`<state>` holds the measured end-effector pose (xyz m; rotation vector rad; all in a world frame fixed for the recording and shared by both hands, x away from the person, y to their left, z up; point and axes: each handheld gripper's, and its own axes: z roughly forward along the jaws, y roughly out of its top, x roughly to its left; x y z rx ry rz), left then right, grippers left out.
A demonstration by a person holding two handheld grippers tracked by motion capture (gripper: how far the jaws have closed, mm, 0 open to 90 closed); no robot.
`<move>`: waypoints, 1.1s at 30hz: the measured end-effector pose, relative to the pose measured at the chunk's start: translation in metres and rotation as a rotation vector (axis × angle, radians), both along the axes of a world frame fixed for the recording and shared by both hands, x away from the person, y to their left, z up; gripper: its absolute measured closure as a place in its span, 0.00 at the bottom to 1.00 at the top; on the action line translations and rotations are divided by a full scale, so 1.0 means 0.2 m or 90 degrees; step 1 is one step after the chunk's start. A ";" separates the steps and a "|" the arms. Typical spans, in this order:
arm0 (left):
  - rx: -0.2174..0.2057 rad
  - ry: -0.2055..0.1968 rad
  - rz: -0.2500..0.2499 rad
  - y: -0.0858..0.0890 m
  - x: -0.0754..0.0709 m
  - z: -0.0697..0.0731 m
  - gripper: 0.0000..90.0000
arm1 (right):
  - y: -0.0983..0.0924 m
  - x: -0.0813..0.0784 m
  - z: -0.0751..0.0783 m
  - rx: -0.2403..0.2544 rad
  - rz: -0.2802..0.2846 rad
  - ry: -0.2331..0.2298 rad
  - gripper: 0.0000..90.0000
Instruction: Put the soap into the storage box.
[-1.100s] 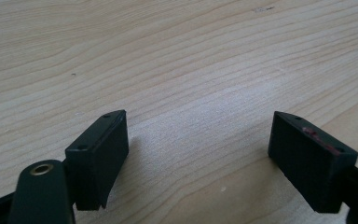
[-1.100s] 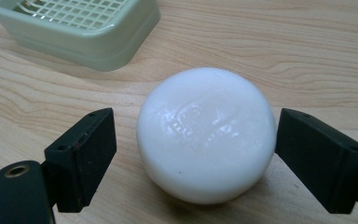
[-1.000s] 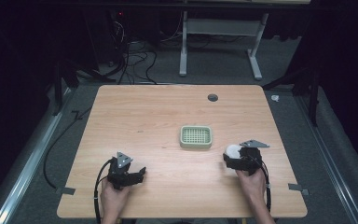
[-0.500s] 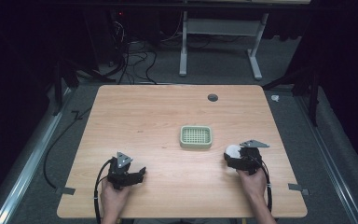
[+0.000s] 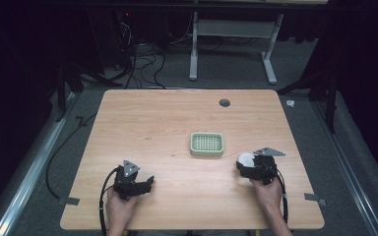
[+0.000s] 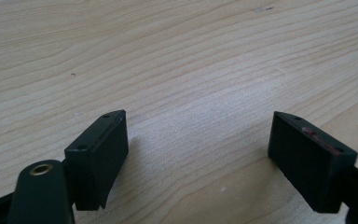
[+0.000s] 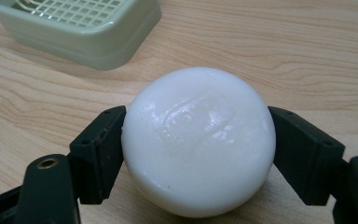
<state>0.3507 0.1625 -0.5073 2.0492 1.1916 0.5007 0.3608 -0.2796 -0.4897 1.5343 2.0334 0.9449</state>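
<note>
Wooden worktop [image 5: 177, 128] seen from above, with a pale green slatted soap dish [image 5: 207, 144] lying right of centre. Right gripper [image 5: 244, 165] held low at the near right of the worktop, just right of and nearer than the dish, jaws closed against the two sides of a round white soap bar [image 5: 246, 158]. In the right gripper view, soap bar [image 7: 198, 140] glossy and domed, pressed between both black jaws, its underside close to the wood though contact cannot be told; corner of the soap dish [image 7: 81, 25] at upper left, apart from the bar, grid insert visible inside its rim. Left gripper [image 5: 145, 184] at the near left of the worktop, well apart from dish and soap, held in the person's left hand [image 5: 120, 209], grey three-cornered plate on top, cable looping off toward the near edge. In the left gripper view, jaws spread wide over bare wood grain [image 6: 191, 84], nothing between them. Right hand [image 5: 267, 189] wrapped round the rear of its gripper. Dark round grommet hole [image 5: 224, 103] near the far edge of the worktop; grey carpet, cables and a white desk frame [image 5: 231, 44] beyond.
</note>
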 end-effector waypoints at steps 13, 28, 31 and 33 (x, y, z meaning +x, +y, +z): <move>-0.001 0.000 0.000 0.00 0.00 0.00 0.23 | -0.01 -0.02 0.09 0.018 0.020 -0.017 0.27; -0.001 0.000 -0.001 0.00 0.00 0.00 0.23 | 0.03 0.01 0.21 0.029 0.050 -0.031 0.27; -0.001 0.000 0.000 0.00 0.00 0.00 0.23 | 0.05 0.02 0.24 0.037 0.057 -0.037 0.27; -0.001 0.000 -0.001 0.00 0.00 0.00 0.23 | 0.06 0.04 0.26 0.038 0.063 -0.040 0.27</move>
